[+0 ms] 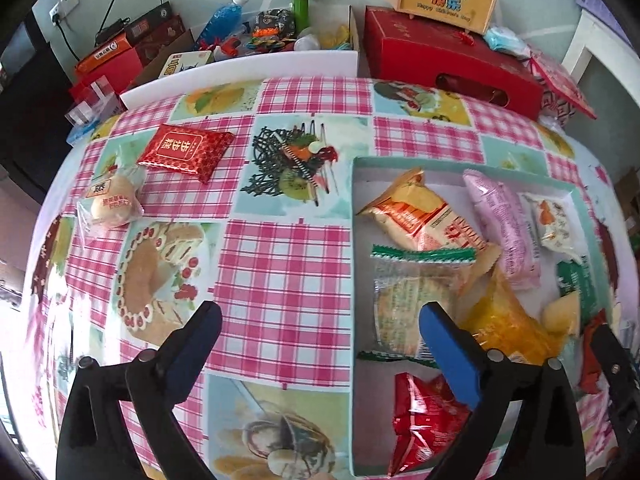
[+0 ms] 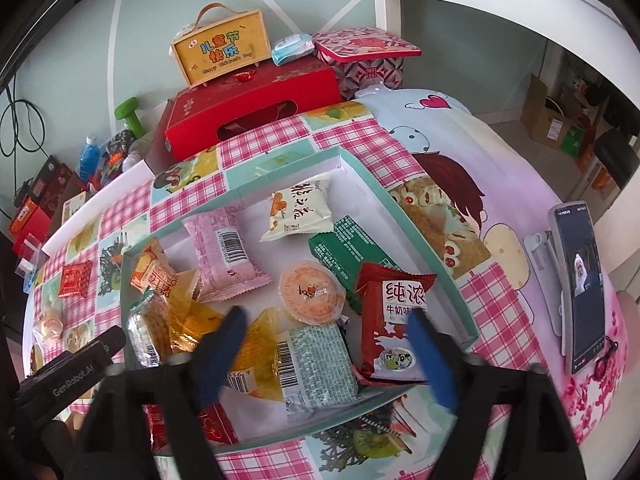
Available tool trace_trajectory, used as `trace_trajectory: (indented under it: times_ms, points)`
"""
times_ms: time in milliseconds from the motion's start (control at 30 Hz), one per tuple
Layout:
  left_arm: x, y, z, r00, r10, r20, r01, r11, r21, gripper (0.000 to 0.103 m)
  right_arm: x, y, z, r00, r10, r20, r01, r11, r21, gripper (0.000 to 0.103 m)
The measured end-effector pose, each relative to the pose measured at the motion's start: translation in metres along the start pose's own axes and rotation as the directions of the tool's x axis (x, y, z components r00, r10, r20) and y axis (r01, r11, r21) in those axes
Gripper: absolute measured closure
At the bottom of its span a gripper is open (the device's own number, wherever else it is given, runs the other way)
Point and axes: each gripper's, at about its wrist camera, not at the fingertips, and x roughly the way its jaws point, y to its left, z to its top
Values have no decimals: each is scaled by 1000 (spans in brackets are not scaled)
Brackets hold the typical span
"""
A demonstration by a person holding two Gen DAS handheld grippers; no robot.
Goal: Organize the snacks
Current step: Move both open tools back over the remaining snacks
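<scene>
Pink checked table: your left tool and right tool gape wide, empty, over the tray; two snacks lie outside.

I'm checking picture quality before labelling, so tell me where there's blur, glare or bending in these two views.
Left wrist view: strong fisheye bending of the checked tablecloth, washed-out glare at the lower left edge, red snack packet sharp. Right wrist view: same bending, the right gripper fingertips look smeared, the phone stays readable.

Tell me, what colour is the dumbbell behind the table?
Green. The dumbbell shows best in the left wrist view.
</scene>
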Motion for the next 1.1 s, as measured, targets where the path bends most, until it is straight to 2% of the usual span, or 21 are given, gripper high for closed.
trace_trajectory:
  times_ms: [400,533,867,1100]
  points:
    - [4,0,0,1000,-7,-10,7,1000,10,1,3,3,-1,1000,-5,0,5,1000,-17,0]
    - [-3,4,3,997,-76,-13,76,997,5,1,-3,10,0,999,32,15,-32,999,-36,0]
    - [-15,39,20,999,12,49,-13,1000,18,1,-8,45,-4,995,101,13,-99,990,-105,0]
    - [-16,76,29,997,49,65,-45,997,-58,1,-5,82,-10,993,114,-7,-114,976,-185,0]
